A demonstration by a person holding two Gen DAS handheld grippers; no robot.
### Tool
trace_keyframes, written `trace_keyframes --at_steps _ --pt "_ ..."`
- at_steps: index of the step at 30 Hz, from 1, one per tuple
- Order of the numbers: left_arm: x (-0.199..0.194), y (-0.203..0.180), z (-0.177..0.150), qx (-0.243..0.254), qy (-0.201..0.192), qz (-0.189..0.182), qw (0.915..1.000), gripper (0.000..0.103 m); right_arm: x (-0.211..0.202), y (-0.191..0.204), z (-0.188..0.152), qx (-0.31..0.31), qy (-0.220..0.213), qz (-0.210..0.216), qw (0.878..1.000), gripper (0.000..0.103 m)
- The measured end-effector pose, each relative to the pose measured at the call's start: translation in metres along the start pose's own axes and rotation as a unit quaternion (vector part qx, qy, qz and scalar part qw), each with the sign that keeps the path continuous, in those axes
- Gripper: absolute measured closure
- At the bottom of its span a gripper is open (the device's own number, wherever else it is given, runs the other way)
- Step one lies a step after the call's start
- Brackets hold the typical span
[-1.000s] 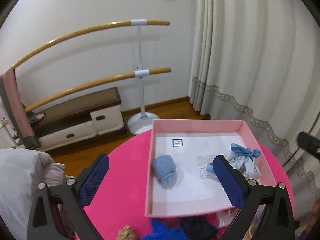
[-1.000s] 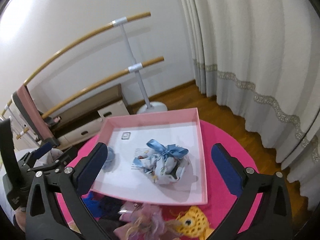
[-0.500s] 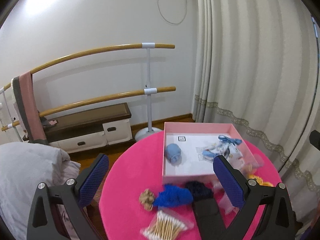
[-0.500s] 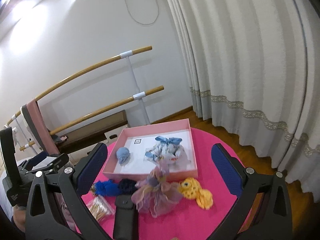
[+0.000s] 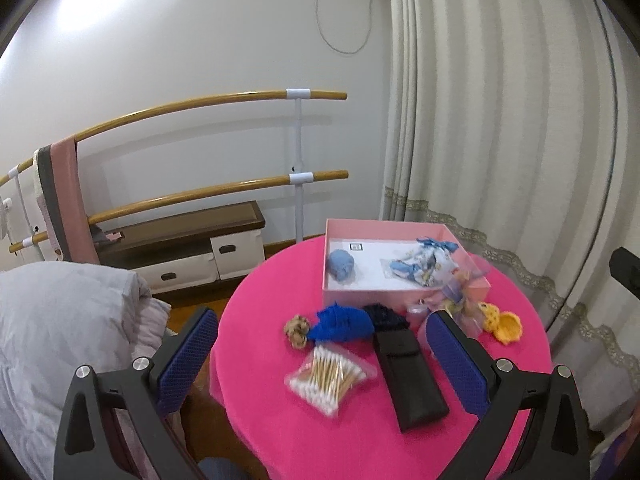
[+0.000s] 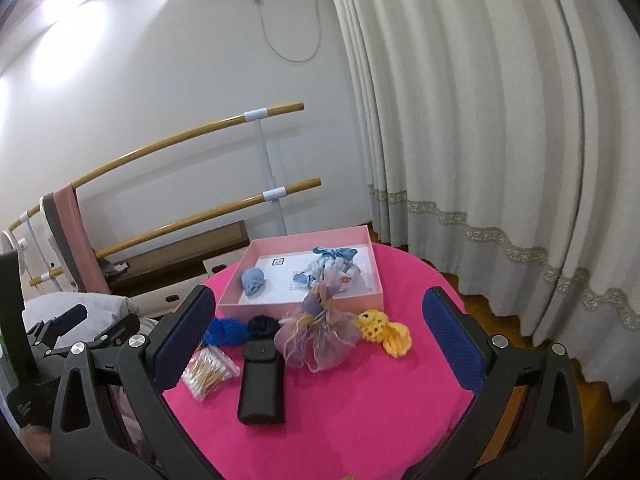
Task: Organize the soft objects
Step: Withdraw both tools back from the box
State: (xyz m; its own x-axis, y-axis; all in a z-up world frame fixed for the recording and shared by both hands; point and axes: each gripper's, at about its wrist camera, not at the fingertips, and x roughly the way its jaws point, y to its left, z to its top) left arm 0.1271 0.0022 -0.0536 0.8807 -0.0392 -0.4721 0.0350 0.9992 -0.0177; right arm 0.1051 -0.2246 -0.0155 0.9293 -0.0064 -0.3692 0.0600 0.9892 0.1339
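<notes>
Sitting toward the far side of the round pink table [image 6: 360,420], the pink box [image 6: 372,268] holds a light blue knitted ball [image 6: 253,279] on its left and a blue-ribboned floral pouch [image 6: 332,266] on its right. Just in front of the box lie a royal blue knitted piece [image 6: 226,330], a navy knitted piece [image 6: 262,326], a lilac organza pouch [image 6: 320,332] and a yellow crocheted toy [image 6: 386,332] (all loose on the cloth). Nearer are a black case [image 6: 261,384] and a bag of cotton swabs [image 6: 208,372]. Both the left gripper [image 5: 320,360] and right gripper [image 6: 316,344] hover with fingers spread wide, holding nothing.
</notes>
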Motion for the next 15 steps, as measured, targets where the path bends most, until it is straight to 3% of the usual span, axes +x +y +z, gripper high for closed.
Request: trace_keyframes --at_steps 7,15 --pt "-0.042 0.001 -0.01 -0.004 -0.016 0.01 0.9998 0.0 -0.029 0.017 -0.015 -0.018 -0.015 0.001 1.0 0.0" --pt "-0.069 0.001 -0.023 -0.013 -0.017 0.004 0.9998 0.0 -0.038 0.003 -0.024 -0.003 -0.014 -0.006 1.0 0.0"
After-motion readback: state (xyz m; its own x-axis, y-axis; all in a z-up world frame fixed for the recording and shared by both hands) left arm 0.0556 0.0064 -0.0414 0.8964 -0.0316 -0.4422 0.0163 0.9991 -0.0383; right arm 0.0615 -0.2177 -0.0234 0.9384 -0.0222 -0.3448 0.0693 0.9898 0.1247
